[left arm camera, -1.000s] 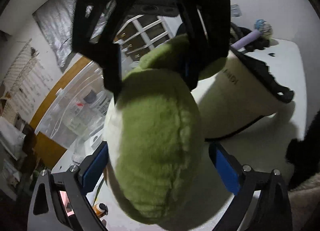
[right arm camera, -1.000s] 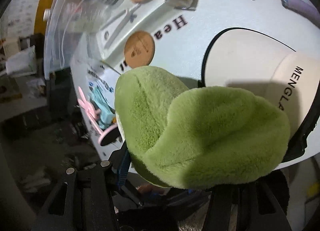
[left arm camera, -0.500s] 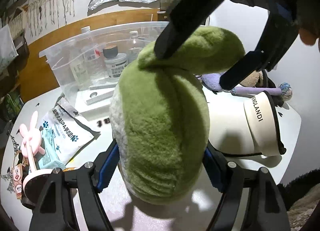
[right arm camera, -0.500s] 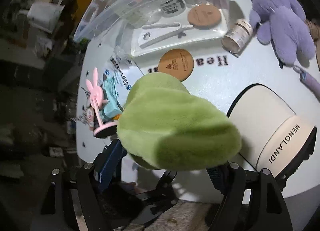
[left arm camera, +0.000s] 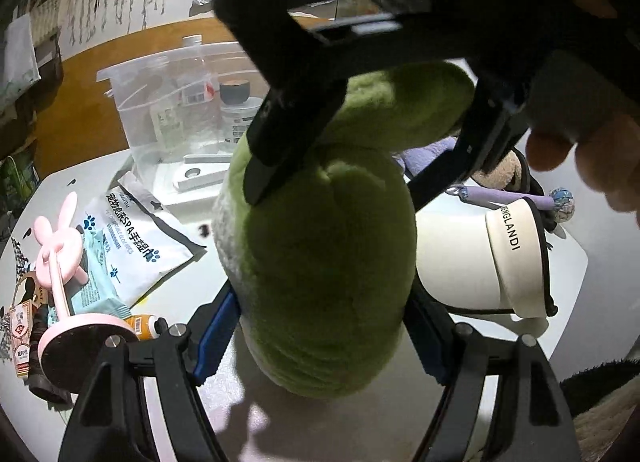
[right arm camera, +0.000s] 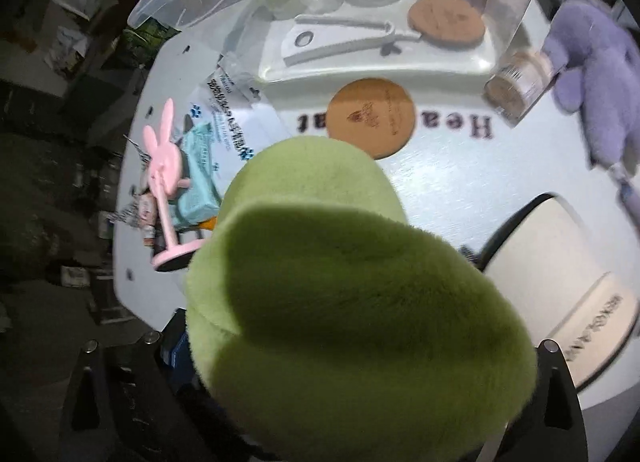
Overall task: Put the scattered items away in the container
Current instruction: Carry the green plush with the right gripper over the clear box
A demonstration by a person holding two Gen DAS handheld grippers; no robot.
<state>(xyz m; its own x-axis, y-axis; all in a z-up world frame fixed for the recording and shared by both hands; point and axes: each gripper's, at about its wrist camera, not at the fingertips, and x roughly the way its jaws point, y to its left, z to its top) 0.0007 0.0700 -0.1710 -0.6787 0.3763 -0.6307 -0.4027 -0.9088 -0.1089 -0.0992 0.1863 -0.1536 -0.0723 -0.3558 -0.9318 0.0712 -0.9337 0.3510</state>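
Green plush slipper [left arm camera: 320, 262] held up in the air above the white table [left arm camera: 168, 302], gripped by both tools at once. Left gripper [left arm camera: 320, 338]: jaws set fairly wide and pressed on the slipper's two sides, blue pads against the fur. Right gripper [left arm camera: 380, 133] comes in from above in the left wrist view, jaws clamped on the slipper's upper folded part; a hand [left arm camera: 580, 165] shows behind it.

In the right wrist view the slipper [right arm camera: 352, 322] fills the lower middle and hides most of that gripper's fingers.

Clear plastic container [left arm camera: 168, 101] sits at the table's far edge, with bottles and jars, a white flat tool [right arm camera: 340, 41] and a cork coaster [right arm camera: 446, 21] inside. Slipper is not in it, hanging nearer the camera over the table's middle.

A second cork coaster [right arm camera: 370, 117] lies on the table just in front of the container. Small jar [right arm camera: 516, 85] lies on its side near the container's right corner, beside a purple plush toy [right arm camera: 600, 81].

Toward the table's left edge: white pouch with paw prints [left arm camera: 140, 238], teal packet [left arm camera: 96, 282], pink rabbit-ear stand [left arm camera: 60, 262] tipped over them. White fabric basket with black trim [left arm camera: 480, 254] lies on its side toward the right edge.
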